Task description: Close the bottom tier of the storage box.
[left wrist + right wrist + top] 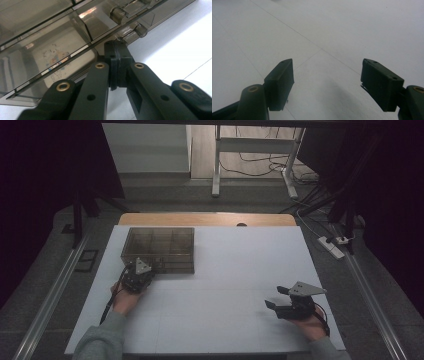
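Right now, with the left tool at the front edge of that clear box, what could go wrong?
1. The left tool is shut right at the latch of the compartment box; pulling may drag the whole box across the table.
2. The right tool hangs open, far away, steadying nothing.

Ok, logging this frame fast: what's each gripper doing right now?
Left gripper: shut, jaws together at the front edge of the smoky plastic box, near its latch.
Right gripper: open, holding nothing.
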Available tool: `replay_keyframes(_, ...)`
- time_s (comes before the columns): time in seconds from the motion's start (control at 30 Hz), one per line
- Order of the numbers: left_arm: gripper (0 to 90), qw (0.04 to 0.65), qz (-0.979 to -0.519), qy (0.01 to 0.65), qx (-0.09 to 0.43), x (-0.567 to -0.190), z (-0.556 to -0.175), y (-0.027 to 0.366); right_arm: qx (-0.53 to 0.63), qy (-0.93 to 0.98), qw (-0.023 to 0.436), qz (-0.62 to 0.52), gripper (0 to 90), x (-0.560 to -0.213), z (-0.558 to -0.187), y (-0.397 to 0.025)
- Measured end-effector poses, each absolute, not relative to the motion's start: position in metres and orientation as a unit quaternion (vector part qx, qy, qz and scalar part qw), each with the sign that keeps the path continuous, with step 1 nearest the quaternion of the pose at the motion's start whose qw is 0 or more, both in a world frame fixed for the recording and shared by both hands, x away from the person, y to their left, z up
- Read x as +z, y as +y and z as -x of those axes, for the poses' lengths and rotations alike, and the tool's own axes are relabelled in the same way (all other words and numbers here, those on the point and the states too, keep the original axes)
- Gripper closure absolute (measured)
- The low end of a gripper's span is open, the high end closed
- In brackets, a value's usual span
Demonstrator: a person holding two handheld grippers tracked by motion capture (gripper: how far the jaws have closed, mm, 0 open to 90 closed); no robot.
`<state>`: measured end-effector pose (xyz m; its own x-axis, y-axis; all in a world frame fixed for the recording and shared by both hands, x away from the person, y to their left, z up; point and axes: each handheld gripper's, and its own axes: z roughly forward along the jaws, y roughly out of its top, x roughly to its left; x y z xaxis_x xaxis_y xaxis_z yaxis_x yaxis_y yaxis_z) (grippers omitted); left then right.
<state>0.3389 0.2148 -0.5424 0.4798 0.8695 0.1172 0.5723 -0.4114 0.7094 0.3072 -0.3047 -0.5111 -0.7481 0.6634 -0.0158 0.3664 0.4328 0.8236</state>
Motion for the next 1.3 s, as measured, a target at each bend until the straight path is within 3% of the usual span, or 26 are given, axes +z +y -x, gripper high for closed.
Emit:
replay_keyframes(0.33,88.7,0.305,-0.811,0.439,0.239,-0.539,-0.327,0.214,0.435,0.826,0.174,-0.312,26.4,-0.51,-0.306,-0.307)
replay_keyframes(0.9,85.6,0.362,-0.808,0.411,0.218,-0.521,-0.274,0.222,0.436,0.825,0.173,-0.315,26.3,-0.511,-0.307,-0.309)
replay_keyframes(1.0,74.9,0.372,-0.81,0.403,0.208,-0.522,-0.266,0.221,0.435,0.826,0.172,-0.315,26.3,-0.511,-0.307,-0.31)
replay_keyframes(1.13,52.6,0.367,-0.809,0.41,0.205,-0.522,-0.257,0.221,0.434,0.826,0.171,-0.315,26.2,-0.512,-0.307,-0.309)
replay_keyframes(1.3,37.5,0.372,-0.809,0.412,0.195,-0.523,-0.252,0.223,0.434,0.827,0.169,-0.314,26.0,-0.512,-0.307,-0.309)
